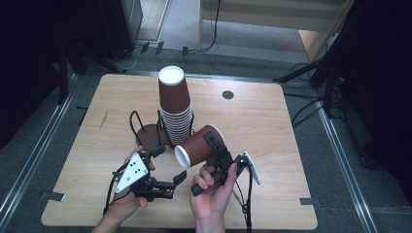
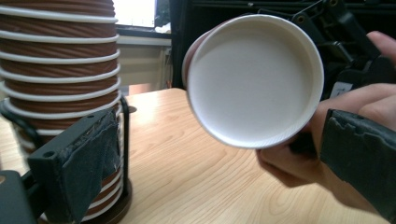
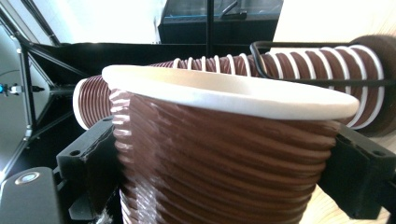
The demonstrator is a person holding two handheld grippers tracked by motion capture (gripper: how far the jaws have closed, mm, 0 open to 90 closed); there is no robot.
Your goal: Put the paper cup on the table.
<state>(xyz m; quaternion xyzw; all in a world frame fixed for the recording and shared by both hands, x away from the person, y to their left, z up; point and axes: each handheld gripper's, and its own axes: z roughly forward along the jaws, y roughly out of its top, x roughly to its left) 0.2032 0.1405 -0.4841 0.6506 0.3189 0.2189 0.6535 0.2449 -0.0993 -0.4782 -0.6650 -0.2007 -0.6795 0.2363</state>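
Note:
A tall stack of brown ribbed paper cups (image 1: 175,104) stands upside down in a black wire holder (image 1: 148,132) at the table's middle. My right gripper (image 1: 216,145) is shut on a single brown cup (image 1: 197,145), held on its side just right of the stack. Both black jaws press the cup's ribbed wall (image 3: 219,158), with the stack (image 3: 299,65) behind it. The cup's white round end (image 2: 254,79) faces my left gripper (image 2: 215,158). That left gripper (image 1: 174,187) is open and holds nothing, a short way below and left of the cup, beside the stack (image 2: 60,60).
The light wooden table (image 1: 272,145) has a round dark grommet (image 1: 228,94) behind the stack. Bare wood lies to the right and far left. Black stand legs and cables (image 1: 306,73) sit on the floor beyond the table's far corners.

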